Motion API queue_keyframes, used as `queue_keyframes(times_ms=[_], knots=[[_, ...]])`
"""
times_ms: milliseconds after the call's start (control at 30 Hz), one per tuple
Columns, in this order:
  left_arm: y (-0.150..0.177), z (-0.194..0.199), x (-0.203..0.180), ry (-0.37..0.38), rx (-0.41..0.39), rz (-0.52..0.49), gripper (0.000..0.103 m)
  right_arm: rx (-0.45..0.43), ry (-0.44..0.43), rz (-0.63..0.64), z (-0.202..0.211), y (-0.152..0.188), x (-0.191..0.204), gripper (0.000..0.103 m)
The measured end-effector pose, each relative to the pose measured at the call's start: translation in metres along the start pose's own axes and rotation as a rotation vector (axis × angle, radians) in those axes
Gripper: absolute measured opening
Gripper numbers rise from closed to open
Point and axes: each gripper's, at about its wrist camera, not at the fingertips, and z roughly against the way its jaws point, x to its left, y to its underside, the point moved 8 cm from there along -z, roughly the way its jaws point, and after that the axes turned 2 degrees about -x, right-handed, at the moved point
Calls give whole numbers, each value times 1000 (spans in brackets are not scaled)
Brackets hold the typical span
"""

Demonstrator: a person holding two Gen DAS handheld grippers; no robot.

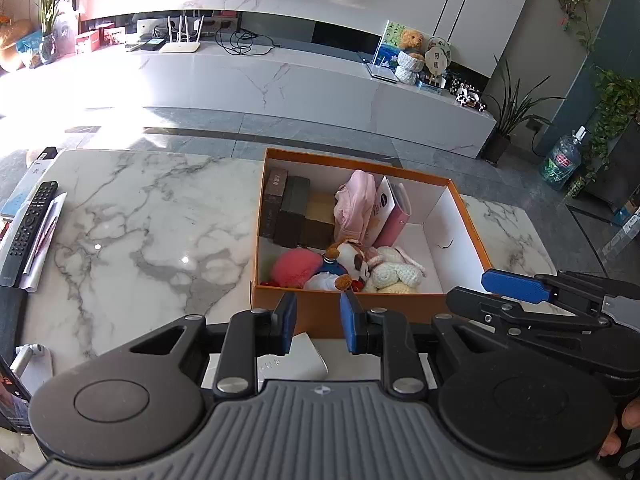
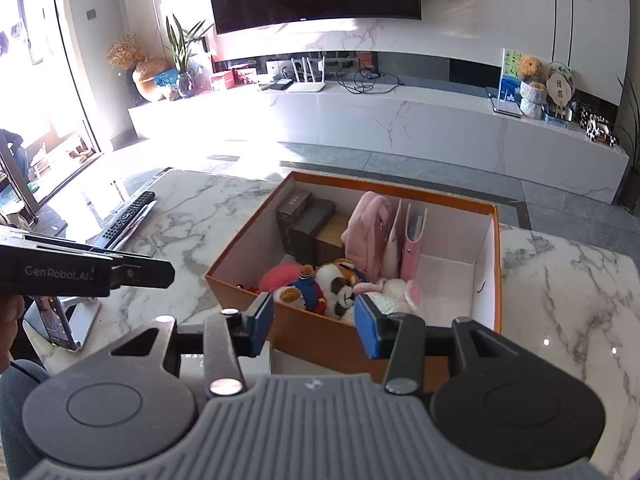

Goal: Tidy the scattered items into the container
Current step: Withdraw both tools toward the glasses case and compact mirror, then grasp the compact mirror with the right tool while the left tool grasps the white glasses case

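An orange box [image 1: 360, 322] with white inner walls stands on the marble table [image 1: 140, 220]. It holds dark cartons [image 1: 292, 208], a pink backpack [image 1: 354, 204], a pink folder [image 1: 394, 216] and several plush toys [image 1: 352, 260]; its right end is bare. My left gripper [image 1: 319, 320] hovers open just before the box's near wall, with nothing between its fingers. A small white packet [image 1: 306, 356] lies on the table under it. My right gripper [image 2: 314, 324] is open and empty over the near wall [image 2: 320, 340], above the plush toys [image 2: 332, 288]. Its blue pad [image 1: 516, 286] shows at the right of the left wrist view.
A black remote control [image 1: 28, 232] lies on papers at the table's left edge. A phone on a stand [image 2: 60, 324] sits at the near left corner. Beyond the table are grey floor and a long white TV cabinet [image 1: 280, 80]. A person's fingers [image 1: 628, 420] hold the right tool.
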Motion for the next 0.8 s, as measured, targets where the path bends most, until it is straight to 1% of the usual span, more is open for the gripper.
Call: queue_keyframes(times_ms=[133, 267, 367, 500, 533, 600, 667, 800], knots=[[23, -1, 1, -3, -18, 1, 29, -44, -5, 43, 5, 19, 20, 54], [51, -9, 6, -16, -22, 8, 29, -50, 5, 86, -3, 48, 39, 56], [73, -16, 16, -46, -16, 2, 29, -27, 23, 97, -16, 70, 47, 64], [102, -23, 33, -85, -1, -19, 29, 8, 46, 115, -36, 98, 53, 65], [109, -25, 37, -84, 12, -18, 29, 25, 37, 115, -41, 105, 55, 65], [121, -28, 46, -74, 32, -5, 29, 59, 4, 92, -51, 118, 58, 71], [132, -30, 54, -68, 51, 11, 32, 93, -14, 77, -61, 129, 61, 75], [143, -35, 67, -76, 74, 22, 34, 132, -2, 105, -77, 143, 69, 75]])
